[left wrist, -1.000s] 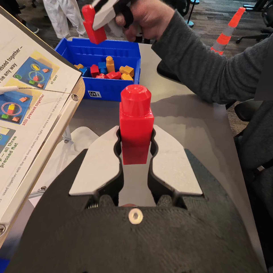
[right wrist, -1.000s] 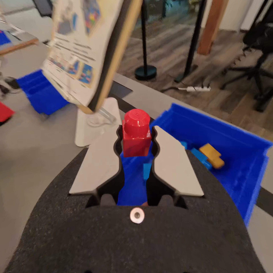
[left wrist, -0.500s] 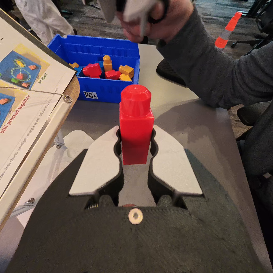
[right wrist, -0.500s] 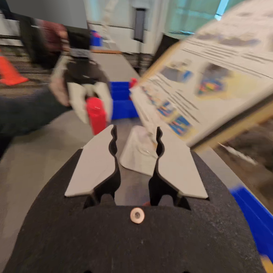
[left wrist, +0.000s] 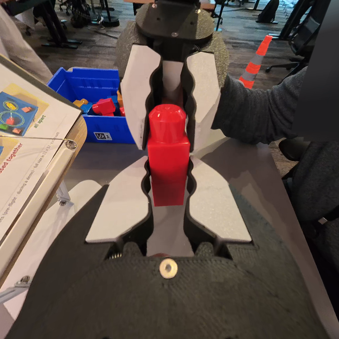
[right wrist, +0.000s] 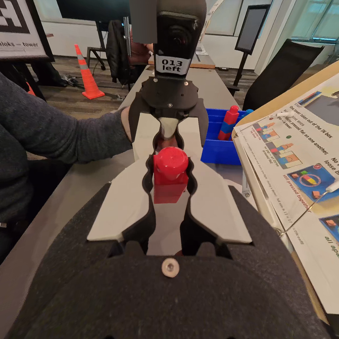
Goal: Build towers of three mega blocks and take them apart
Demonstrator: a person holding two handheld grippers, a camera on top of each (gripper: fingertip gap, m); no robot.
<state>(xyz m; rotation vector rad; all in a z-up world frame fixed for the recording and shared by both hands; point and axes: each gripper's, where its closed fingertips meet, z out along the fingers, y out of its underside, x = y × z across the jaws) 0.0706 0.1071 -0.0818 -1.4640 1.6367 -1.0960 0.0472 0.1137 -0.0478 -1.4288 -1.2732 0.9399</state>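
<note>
**A:** In the left wrist view, what does the left gripper hold?

**B:** It pinches the lower part of the red tower, which is lifted above the bench. The right gripper comes from the opposite side, and its fingers stand on both sides of the stud and the upper block. The blue bin of loose blocks is behind.

**A:** And the right wrist view?

**B:** There the right gripper's fingers lie along both sides of the red block, very close. I cannot tell if they press already or are only around it. (A second bin, with a red-and-blue tower standing in it, is beside the instruction board.)

**A:** So how to do the step well?

**B:** I think it is the pulling apart. The right gripper should close fully on the upper block only, not over the seam. Then pull straight along the tower's axis while the left one stays firm. Twisting may make the block slip out.
</note>
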